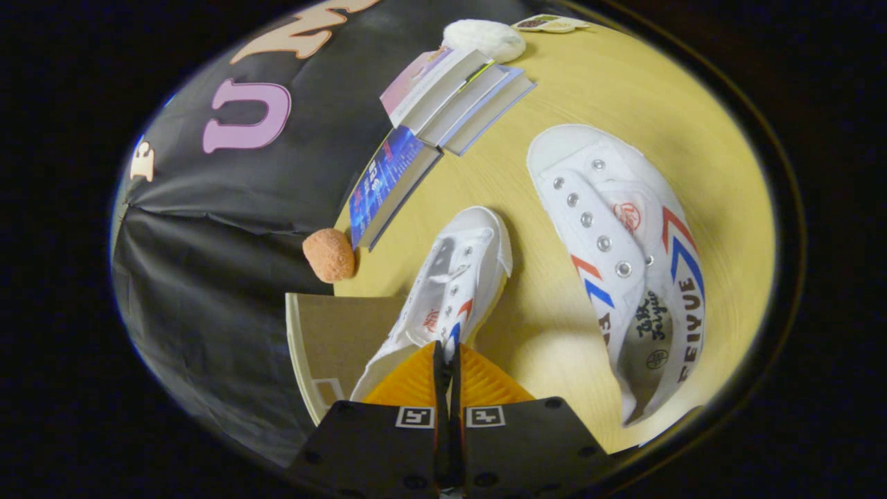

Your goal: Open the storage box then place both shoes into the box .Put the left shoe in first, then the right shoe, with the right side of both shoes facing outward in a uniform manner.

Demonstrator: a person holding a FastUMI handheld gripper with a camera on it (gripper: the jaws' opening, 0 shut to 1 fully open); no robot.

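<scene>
Your gripper pinches one white shoe above the open storage box; the second shoe lies on the tabletop.

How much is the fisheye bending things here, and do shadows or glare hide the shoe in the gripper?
Gripper view: strong barrel distortion curves the table edge and stacked books. Even lighting, no glare; soft shadows beside both shoes. The gripper is closed on the held shoe, which is sharp; the other shoe on the table looks stretched.
</scene>
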